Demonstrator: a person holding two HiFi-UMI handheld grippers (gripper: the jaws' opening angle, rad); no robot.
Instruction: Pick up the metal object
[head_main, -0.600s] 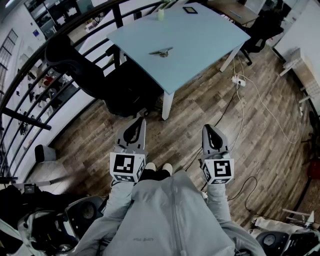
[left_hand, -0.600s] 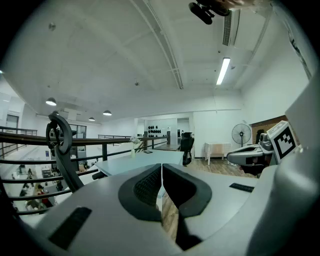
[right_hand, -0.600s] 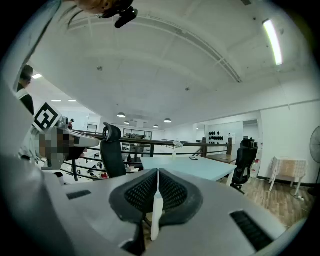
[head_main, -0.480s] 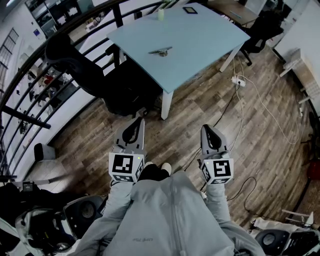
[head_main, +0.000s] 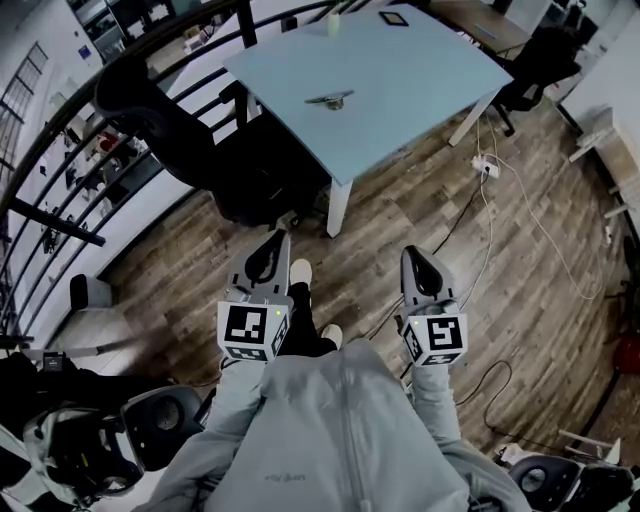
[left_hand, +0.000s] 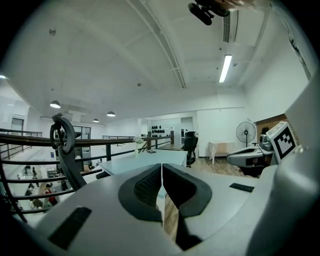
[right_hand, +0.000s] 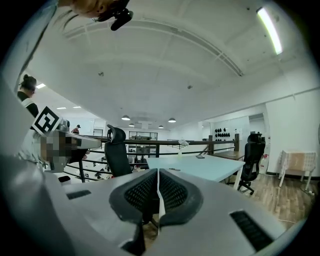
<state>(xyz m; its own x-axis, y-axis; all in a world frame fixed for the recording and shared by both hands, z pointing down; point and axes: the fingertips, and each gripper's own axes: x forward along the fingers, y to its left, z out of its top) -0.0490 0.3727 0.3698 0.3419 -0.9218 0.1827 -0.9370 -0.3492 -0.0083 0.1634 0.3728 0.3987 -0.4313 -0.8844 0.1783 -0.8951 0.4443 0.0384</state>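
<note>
Metal object (head_main: 330, 99): lying flat on the table (head_main: 420, 80) up at 12 o'clock in the head view, well apart from both grippers, nothing touching it.
Left gripper (head_main: 275, 240): down at 7 o'clock, jaws pressed together, pads meeting, nothing held.
Right gripper (head_main: 411, 256): at 5 o'clock, jaws fully closed too, and empty.
Stage: by my reading the approach; no reach made yet.
Chair (head_main: 175, 120): black, at 10 o'clock, tucked against the table's near-left side.
Cable (head_main: 500, 190): trailing over the floor at 2 o'clock, off a power strip (head_main: 486, 167) by the table leg.
Risk, jaws: arrive with them shut like this and the tips would likely just shove the piece along the smooth top.
Risk, shape: it looks low and thin, so a shallow angle could skate the pads over it, or tip it out of a weak pinch.
Risk, path: cutting left could clip the chair; drifting right puts feet among the cable.
Risk, reach: it sits well in from the near edge, so leaning in could bump the table.
</note>
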